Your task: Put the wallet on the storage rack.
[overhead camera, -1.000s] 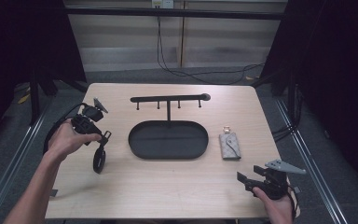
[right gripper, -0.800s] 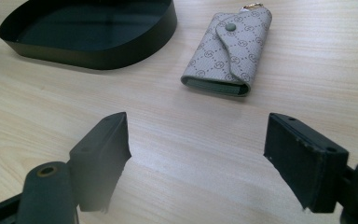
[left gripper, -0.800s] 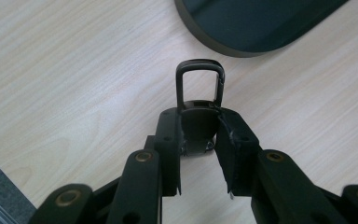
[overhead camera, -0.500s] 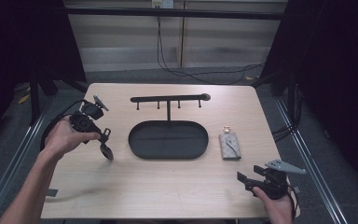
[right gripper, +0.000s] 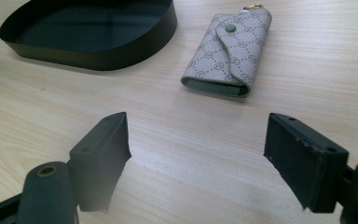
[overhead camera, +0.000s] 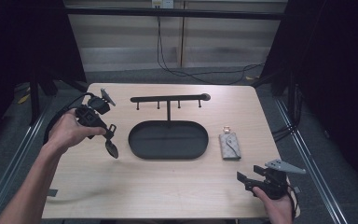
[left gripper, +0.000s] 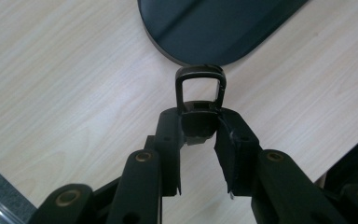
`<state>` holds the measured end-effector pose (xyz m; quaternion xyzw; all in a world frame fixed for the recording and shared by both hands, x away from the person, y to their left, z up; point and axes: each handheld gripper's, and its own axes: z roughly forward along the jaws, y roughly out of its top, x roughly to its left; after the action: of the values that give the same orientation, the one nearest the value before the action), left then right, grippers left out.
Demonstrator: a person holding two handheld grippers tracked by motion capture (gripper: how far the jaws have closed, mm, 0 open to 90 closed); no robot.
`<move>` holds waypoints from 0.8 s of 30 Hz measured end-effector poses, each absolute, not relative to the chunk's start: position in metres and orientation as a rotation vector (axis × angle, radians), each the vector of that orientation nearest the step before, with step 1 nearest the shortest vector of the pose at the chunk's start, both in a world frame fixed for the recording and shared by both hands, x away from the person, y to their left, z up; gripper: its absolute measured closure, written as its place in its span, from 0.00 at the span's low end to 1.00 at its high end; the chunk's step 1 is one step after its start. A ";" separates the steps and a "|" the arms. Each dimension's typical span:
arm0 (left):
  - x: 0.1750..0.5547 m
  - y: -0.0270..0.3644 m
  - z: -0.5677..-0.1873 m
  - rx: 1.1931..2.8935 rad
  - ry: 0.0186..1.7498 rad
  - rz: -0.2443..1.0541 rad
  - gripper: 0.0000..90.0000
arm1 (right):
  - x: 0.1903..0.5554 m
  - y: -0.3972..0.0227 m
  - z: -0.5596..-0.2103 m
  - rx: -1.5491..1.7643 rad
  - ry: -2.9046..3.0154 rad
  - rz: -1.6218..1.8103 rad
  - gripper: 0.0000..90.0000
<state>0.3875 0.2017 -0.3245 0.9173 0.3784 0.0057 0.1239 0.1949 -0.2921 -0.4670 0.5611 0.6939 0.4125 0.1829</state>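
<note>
**Lifting a black key fob beside the tray**

Spreading across most of the high view is the pale wooden desk (overhead camera: 168,196), its near edge at the bottom and its far edge toward the wall. At its middle stands the black oval tray (overhead camera: 168,140), with a black T-shaped hook rack (overhead camera: 168,99) rising from its far rim; the crossbar runs parallel to the far edge and carries small pegs.

Toward the right edge, just beside the tray but apart from it, lies the grey patterned key pouch (overhead camera: 229,146), flat on the desk, its snap flap closed and a small gold ring at its far end. In the right gripper view the pouch (right gripper: 230,49) lies ahead of the jaws and well clear of them.

Near the left edge, the left hand (overhead camera: 67,133) holds the left tongs (overhead camera: 110,133), which are clamped on the black key fob (overhead camera: 112,147). The fob hangs tilted above the desk, near the tray's left end and not touching it. In the left gripper view the fob's (left gripper: 199,105) body is pinched between the pads, its loop pointing toward the tray's rim.

At the near right corner, the right tongs (overhead camera: 242,178) rest in the right hand (overhead camera: 277,210), jaws standing apart with nothing between them.
</note>
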 end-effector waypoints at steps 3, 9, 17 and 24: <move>0.388 0.197 -0.321 2.683 1.096 0.005 0.79 | 0.195 -0.292 -0.467 1.581 1.963 1.162 0.24; 0.393 0.192 -0.314 2.682 1.094 0.000 0.79 | 0.195 -0.291 -0.467 1.578 1.965 1.160 0.24; 0.398 0.179 -0.306 2.713 1.064 -0.003 0.79 | 0.195 -0.292 -0.467 1.578 1.967 1.162 0.24; 0.404 0.167 -0.303 2.724 1.064 0.000 0.79 | 0.194 -0.292 -0.467 1.577 1.964 1.169 0.24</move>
<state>0.4045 0.1675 -0.3026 0.9260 0.3617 0.0000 0.1084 0.1943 -0.2921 -0.4667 0.5585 0.6956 0.4141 0.1812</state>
